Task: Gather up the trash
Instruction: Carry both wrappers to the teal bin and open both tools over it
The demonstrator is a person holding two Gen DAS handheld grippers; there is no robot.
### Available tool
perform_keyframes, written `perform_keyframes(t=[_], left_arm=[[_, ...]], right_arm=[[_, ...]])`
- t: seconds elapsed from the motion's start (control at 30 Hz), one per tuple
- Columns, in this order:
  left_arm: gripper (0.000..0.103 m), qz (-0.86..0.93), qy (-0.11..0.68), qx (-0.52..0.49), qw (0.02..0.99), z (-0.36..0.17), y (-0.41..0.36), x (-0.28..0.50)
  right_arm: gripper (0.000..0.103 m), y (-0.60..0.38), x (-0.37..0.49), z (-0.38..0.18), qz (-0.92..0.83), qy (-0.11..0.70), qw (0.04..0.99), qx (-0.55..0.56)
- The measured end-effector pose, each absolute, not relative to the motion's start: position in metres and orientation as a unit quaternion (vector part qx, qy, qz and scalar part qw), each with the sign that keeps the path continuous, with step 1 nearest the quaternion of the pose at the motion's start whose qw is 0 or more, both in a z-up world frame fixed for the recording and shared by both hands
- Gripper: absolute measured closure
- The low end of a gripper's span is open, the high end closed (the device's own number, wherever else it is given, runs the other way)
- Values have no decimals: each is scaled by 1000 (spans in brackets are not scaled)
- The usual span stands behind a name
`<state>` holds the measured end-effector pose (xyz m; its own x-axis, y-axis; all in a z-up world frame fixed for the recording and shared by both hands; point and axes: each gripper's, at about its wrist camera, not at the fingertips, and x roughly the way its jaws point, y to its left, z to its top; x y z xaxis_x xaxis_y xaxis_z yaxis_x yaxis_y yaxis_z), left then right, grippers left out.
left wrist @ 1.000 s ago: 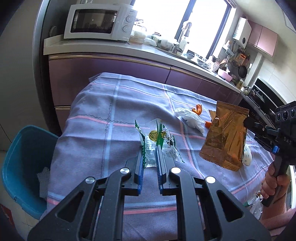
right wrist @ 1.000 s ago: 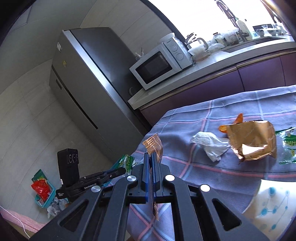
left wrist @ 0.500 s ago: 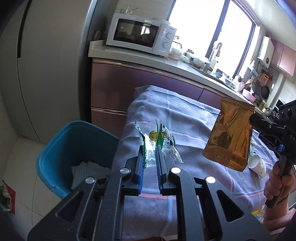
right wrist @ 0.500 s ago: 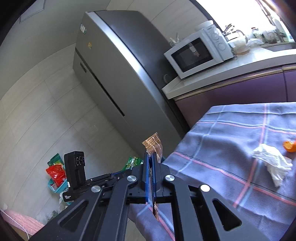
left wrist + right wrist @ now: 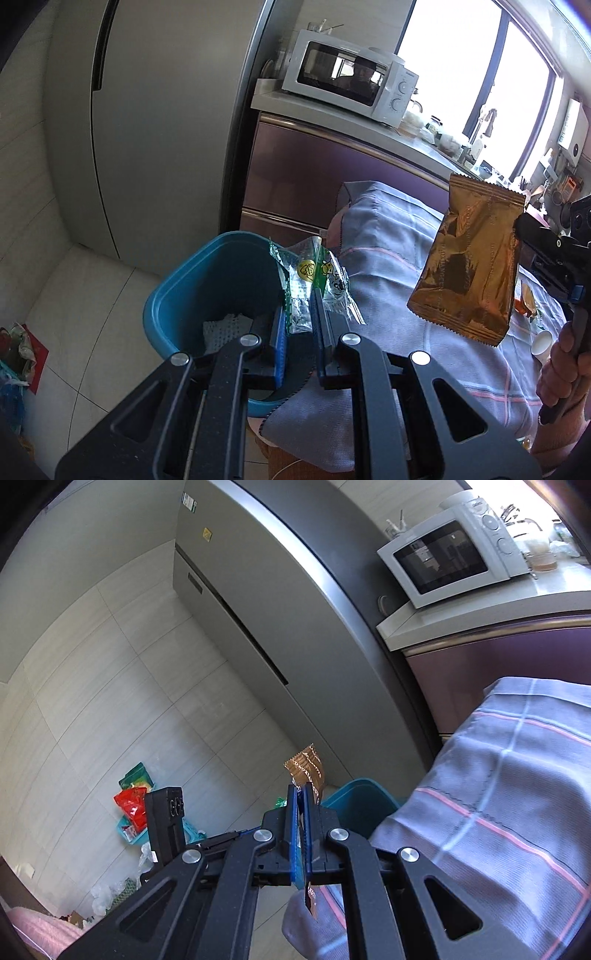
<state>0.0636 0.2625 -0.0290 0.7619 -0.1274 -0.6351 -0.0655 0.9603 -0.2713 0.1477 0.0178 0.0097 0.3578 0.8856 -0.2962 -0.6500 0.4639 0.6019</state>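
Trash is held in both grippers. The left gripper has its jaws squeezed on a clear wrapper with green edges, and holds it over the rim of the blue bin. The bin stands on the floor, right beside the table with the striped cloth. A white crumpled thing lies inside it. The right gripper has its jaws pressed tight on a shiny brown bag, which hangs above the table, near the bin.
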Motion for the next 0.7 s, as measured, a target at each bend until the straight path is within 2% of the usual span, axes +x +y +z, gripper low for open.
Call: perform_keyframes(t=[0.7], left_arm=[[89,43,408,-165,897,-94,296,104]], right_arm=[[101,108,194,-36,481,380,766,196]])
